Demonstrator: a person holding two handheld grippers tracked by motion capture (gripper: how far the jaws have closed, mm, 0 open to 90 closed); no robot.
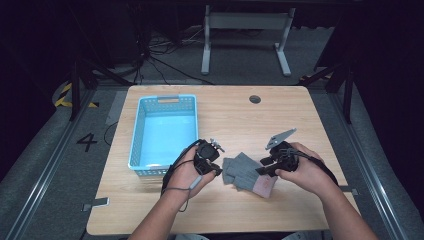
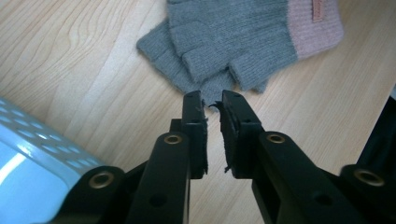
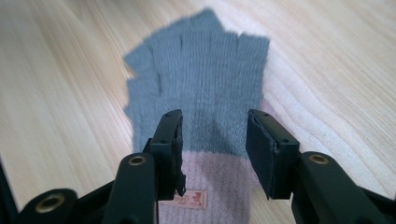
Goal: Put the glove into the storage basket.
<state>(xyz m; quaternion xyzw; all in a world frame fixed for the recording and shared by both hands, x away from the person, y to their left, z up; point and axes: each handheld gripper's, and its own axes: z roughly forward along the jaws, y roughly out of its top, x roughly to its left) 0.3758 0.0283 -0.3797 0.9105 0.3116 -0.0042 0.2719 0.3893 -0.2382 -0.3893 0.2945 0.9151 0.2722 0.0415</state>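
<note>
The gloves point(image 1: 245, 174) lie flat on the wooden table point(image 1: 300, 115), near its front edge and about midway along it, between our two hands. We see a grey knitted pair with cut-off finger stubs and pale pink cuffs point(image 3: 219, 186), one glove stacked on the other; the upper cuff carries a small pink label point(image 3: 191, 199) with darker marks we cannot read. The finger stubs point toward the table's left side, the cuffs toward the right.

Our right gripper point(image 3: 214, 140) sits low over the cuff end, its jaws standing well apart on either side of the seam where grey meets pink, the pads pressing on nothing. Our left gripper point(image 2: 212, 109) meets the gloves at the finger end, its jaws drawn narrow with a slim gap between them; the tips touch the edge of a grey stub, but we cannot tell whether any wool is pinched.

Farther back, toward the left edge, stands a light blue perforated basket point(image 1: 165, 102), just beside our left hand point(image 1: 187, 172). Beyond the gloves, near the far edge, a small round dark grommet point(image 1: 255, 99) is set into the wood.
</note>
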